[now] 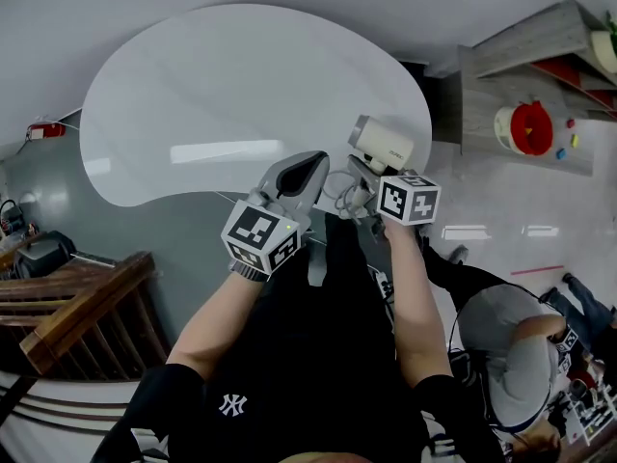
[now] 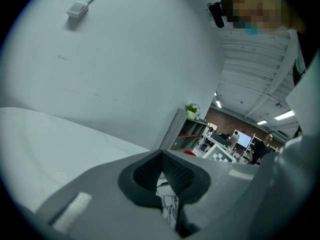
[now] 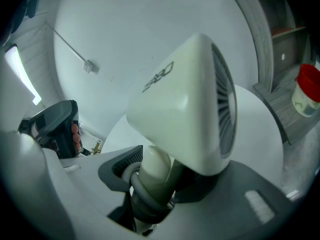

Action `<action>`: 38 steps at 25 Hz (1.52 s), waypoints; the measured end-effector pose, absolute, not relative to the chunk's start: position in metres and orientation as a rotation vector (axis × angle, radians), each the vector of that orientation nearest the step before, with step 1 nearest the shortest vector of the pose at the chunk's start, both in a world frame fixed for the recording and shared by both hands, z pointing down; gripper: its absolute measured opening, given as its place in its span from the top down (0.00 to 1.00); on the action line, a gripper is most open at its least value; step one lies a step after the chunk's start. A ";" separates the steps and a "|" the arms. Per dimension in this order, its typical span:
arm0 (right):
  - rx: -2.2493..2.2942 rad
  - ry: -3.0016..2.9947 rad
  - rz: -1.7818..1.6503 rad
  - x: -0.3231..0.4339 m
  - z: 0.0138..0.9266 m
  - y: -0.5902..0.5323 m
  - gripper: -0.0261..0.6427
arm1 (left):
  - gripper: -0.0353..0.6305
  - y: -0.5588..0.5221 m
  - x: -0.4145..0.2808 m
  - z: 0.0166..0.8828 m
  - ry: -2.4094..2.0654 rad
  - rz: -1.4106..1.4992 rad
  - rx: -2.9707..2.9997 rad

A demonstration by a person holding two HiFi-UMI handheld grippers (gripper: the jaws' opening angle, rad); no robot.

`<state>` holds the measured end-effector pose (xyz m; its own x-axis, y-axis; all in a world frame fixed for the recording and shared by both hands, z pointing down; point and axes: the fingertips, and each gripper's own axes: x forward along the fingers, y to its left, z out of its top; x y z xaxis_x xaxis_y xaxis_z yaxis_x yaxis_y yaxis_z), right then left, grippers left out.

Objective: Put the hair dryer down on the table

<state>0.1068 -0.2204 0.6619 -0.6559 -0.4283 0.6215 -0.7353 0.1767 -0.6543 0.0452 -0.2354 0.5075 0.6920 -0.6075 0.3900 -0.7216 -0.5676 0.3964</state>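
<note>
A cream hair dryer is held upright above the near edge of the white rounded table. My right gripper is shut on its handle, which has a grey cord wound around it. In the right gripper view the dryer's head fills the middle, with its grille facing right, above the right gripper. My left gripper hovers just left of the dryer, jaws shut with nothing between them. In the left gripper view the left gripper points across the table toward the wall.
A grey shelf unit stands right of the table with a red-lidded tub on it. A wooden railing runs at the lower left. A person sits on the floor at the lower right.
</note>
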 end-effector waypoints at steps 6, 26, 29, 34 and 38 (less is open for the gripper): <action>1.081 -2.112 1.515 0.108 0.680 -0.227 0.64 | 0.95 -0.243 0.046 0.516 -1.033 0.294 2.340; 1.028 -1.996 1.666 0.114 0.705 -0.240 0.58 | 0.95 -0.256 0.048 0.523 -1.053 0.301 2.308; 0.982 -1.955 1.692 0.116 0.707 -0.236 0.47 | 0.95 -0.256 0.050 0.524 -1.050 0.302 2.306; 0.977 -1.888 1.714 0.129 0.708 -0.228 0.45 | 0.95 -0.256 0.057 0.523 -1.038 0.300 2.317; 0.993 -1.856 1.735 0.138 0.704 -0.221 0.45 | 0.95 -0.252 0.057 0.521 -1.027 0.296 2.329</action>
